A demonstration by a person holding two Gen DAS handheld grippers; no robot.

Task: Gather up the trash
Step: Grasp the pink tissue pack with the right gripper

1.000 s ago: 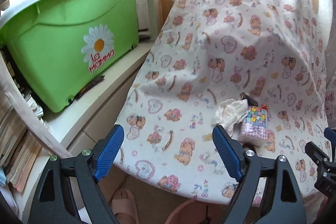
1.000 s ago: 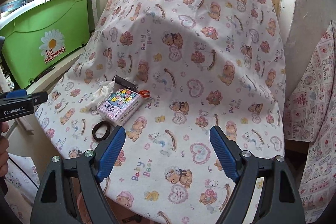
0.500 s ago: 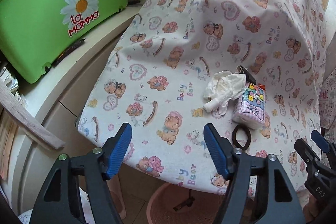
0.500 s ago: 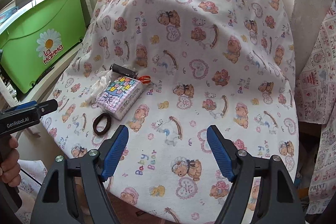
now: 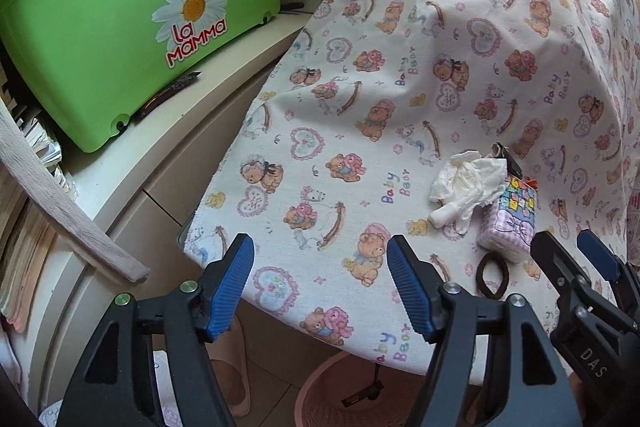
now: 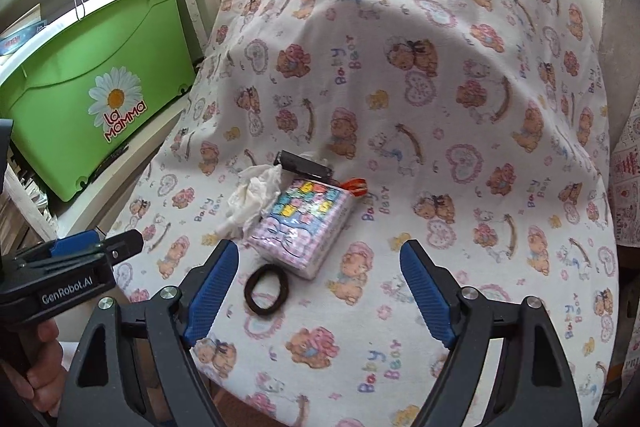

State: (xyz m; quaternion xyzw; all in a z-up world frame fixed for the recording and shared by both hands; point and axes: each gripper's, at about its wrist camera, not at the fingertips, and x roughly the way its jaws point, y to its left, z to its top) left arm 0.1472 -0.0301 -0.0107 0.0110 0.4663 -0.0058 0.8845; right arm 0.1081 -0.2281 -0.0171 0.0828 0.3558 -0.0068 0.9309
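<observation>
1. We hold the left gripper (image 5: 320,281) over the near left edge of the table (image 5: 500,39), its fingers open with only the bear-print cloth between them; they have not closed on anything.
2. The right gripper (image 6: 318,291) also has its fingers spread and empty, with the dark hair tie (image 6: 267,290) lying just ahead of its left finger.
3. The trash we judge to be the crumpled tissue (image 6: 256,197), at about 11 o'clock from the right gripper and touching the tissue pack (image 6: 304,227).
4. Risk: closing too far to the right would catch the pack or the hair tie instead, since all three lie close together.
5. Risk: pinching low could gather the loose cloth and drag everything, including the dark clip (image 6: 304,165) behind the pack.
6. Risk: the pink basket (image 5: 360,391) sits below the near edge, partly hidden, so a loosely held tissue may fall beside it.
7. Both grippers converge here and could collide.
</observation>
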